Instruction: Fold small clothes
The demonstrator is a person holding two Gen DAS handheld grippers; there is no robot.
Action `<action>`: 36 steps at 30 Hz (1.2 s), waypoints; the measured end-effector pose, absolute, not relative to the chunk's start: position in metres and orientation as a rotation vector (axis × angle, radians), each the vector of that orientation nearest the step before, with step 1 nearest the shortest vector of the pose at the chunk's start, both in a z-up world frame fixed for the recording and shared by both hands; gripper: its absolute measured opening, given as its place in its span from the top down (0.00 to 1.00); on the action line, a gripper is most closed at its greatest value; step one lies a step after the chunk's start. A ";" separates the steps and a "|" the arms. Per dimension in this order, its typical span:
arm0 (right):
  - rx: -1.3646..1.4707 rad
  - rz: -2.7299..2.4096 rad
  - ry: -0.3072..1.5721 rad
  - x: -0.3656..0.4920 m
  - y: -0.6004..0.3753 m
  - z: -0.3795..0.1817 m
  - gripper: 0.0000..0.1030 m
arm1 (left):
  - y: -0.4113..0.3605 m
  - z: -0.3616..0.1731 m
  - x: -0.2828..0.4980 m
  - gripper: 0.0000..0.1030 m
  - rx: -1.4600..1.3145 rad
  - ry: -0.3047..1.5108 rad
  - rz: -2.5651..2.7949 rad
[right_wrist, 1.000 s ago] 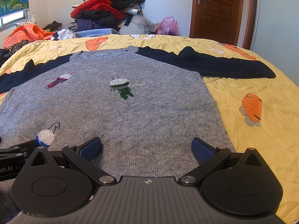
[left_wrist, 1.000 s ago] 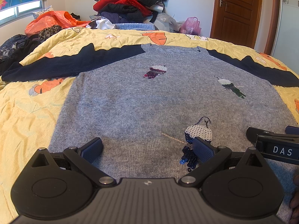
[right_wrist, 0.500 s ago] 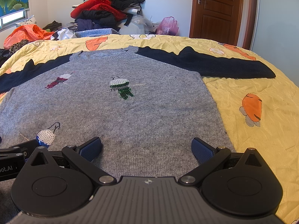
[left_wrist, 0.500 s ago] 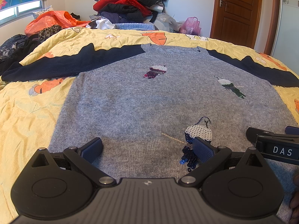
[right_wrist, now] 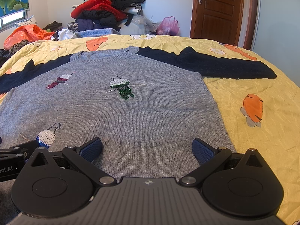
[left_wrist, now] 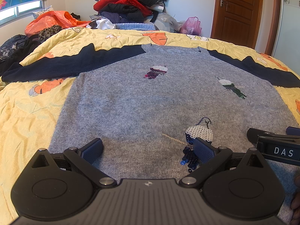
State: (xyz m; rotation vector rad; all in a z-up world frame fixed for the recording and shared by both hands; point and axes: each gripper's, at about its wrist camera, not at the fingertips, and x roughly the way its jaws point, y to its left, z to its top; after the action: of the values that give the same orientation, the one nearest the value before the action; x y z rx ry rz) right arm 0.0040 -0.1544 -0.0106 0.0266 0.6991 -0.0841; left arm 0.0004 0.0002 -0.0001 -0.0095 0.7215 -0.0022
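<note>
Grey knit sweater (left_wrist: pixel 135 101) with navy sleeves: flat on yellow bed quilt (right_wrist: pixel 262 93); near hem hidden.
Left tongs (left_wrist: pixel 148 148): wide, empty.
Right tongs (right_wrist: pixel 147 148): wide, empty.

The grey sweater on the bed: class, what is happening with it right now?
A person holds two grippers over the near hem of a grey sweater spread flat on a yellow bedspread, its dark sleeves stretched out to both sides. The left gripper and right gripper are both open, side by side, gripping nothing. No fold has been made yet.
</note>
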 end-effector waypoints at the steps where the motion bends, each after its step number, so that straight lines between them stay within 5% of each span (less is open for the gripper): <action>1: 0.026 -0.084 0.699 0.004 -0.154 -0.011 0.00 | 0.000 0.000 0.000 0.00 -0.010 0.721 -0.002; 30: 0.045 -0.021 0.717 0.012 -0.166 0.004 0.00 | -0.001 0.002 0.000 0.00 -0.011 0.719 -0.001; 36: 0.287 -0.009 0.530 0.043 -0.261 0.049 0.00 | -0.001 0.003 0.000 0.00 -0.011 0.720 -0.002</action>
State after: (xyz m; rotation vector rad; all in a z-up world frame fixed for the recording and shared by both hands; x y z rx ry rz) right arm 0.0431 -0.2613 0.0493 0.2868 0.5302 -0.0086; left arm 0.0002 -0.0012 0.0028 -0.0110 0.7196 -0.0016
